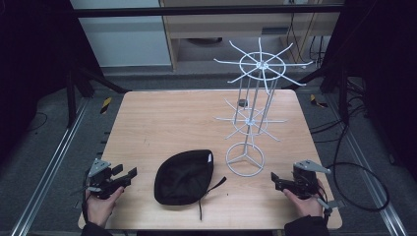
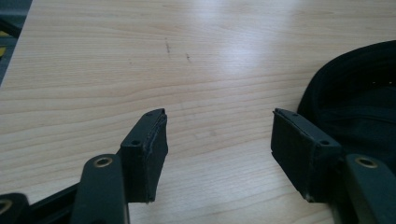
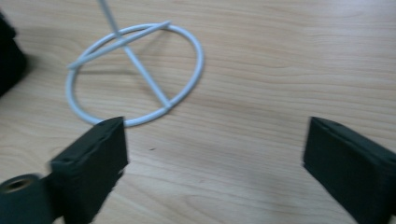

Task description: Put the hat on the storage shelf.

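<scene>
As seen from above, left to right: left gripper (image 1: 129,173) near the table's (image 1: 162,118) front-left corner, jaws apart and empty, aimed rightward at the black cap (image 1: 183,177). Cap flat on the wood near the front edge, just beside that gripper, long axis running front to back, strap (image 1: 209,192) trailing toward the front. Beyond it, white wire rack (image 1: 251,115) upright on its ring base. Right gripper (image 1: 275,180) farther from the cap, jaws wide, nothing held; bare wood between.
</scene>
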The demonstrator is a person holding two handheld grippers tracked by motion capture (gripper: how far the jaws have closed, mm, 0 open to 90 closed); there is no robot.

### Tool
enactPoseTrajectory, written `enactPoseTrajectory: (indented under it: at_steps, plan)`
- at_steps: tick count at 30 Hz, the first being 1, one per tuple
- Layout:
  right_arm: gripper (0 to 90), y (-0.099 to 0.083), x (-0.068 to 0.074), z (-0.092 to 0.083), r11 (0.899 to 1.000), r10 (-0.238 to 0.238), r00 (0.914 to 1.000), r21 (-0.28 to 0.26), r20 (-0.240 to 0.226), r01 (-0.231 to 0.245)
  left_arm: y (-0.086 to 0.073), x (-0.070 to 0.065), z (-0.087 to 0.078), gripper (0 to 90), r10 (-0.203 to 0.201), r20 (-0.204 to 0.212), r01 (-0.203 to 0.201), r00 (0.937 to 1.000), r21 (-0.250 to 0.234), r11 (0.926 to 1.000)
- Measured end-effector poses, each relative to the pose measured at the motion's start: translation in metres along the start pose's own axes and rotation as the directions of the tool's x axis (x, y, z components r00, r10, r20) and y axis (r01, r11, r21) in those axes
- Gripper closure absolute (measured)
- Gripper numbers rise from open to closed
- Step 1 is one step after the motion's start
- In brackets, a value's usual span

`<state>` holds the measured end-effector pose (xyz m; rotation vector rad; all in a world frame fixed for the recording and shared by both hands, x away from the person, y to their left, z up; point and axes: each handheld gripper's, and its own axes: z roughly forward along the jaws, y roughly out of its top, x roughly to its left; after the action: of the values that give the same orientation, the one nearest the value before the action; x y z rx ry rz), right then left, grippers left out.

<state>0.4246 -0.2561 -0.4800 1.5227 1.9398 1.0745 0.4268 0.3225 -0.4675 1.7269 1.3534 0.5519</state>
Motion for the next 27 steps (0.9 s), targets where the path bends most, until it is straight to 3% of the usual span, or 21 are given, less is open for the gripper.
enactPoseTrajectory:
  at_steps: [2, 3, 5, 6, 7, 9, 11, 15, 18, 20, 27]
  plan:
    - [3.5, 0.001, 0.001, 0.0, 1.0, 0.003, 0.9997, 0.005, -0.023, -0.003, -0.001, -0.003, -0.001, 37.5, -0.001, 0.0, 0.001, 1.0, -0.003, 1.0]
    - [9.7, 0.001, 0.006, -0.001, 1.0, -0.016, 0.9991, -0.005, -0.039, 0.016, -0.001, -0.007, -0.003, 38.5, 0.013, 0.004, -0.013, 0.9999, -0.008, 0.9999]
    - [20.6, 0.002, 0.012, -0.005, 0.998, -0.06, 0.9979, -0.025, -0.022, 0.06, -0.001, -0.012, -0.006, 39.4, 0.028, 0.01, -0.028, 0.9996, -0.01, 0.9996]
    - [20.6, 0.002, 0.012, -0.005, 0.998, -0.06, 0.9979, -0.025, -0.022, 0.06, -0.001, -0.012, -0.006, 39.6, 0.028, 0.01, -0.028, 0.9996, -0.01, 0.9996]
    - [30.6, 0.002, 0.017, -0.008, 0.997, -0.06, 0.9968, -0.043, -0.053, 0.058, -0.002, -0.017, -0.008, 40.3, 0.039, 0.023, -0.039, 0.999, -0.013, 0.9992]
    - [32.8, 0.002, 0.019, -0.008, 0.997, -0.07, 0.9961, -0.045, -0.054, 0.068, -0.002, -0.019, -0.009, 41.4, 0.043, 0.029, -0.042, 0.9987, -0.013, 0.999]
    - [40.6, 0.003, 0.028, -0.008, 0.995, -0.098, 0.9929, -0.024, -0.068, 0.096, -0.002, -0.024, -0.01, 42.8, 0.051, 0.038, -0.051, 0.998, -0.006, 0.9987]
    - [44.4, 0.005, 0.038, -0.008, 0.993, -0.116, 0.9894, -0.018, -0.088, 0.115, -0.002, -0.033, -0.009, 44.1, 0.074, 0.044, -0.074, 0.9963, 0.01, 0.9972]
    - [48.3, 0.01, 0.053, -0.008, 0.987, -0.16, 0.9797, -0.039, -0.121, 0.156, -0.003, -0.04, -0.008, 45.8, 0.088, 0.047, -0.089, 0.995, 0.021, 0.9958]
    - [48.7, 0.012, 0.056, -0.008, 0.986, -0.164, 0.9788, -0.039, -0.123, 0.161, -0.003, -0.042, -0.008, 45.9, 0.088, 0.048, -0.089, 0.995, 0.024, 0.9958]
    - [52.5, 0.024, 0.086, -0.003, 0.982, -0.186, 0.9615, -0.055, -0.202, 0.179, -0.003, -0.048, -0.006, 47.5, 0.096, 0.052, -0.099, 0.994, 0.047, 0.994]
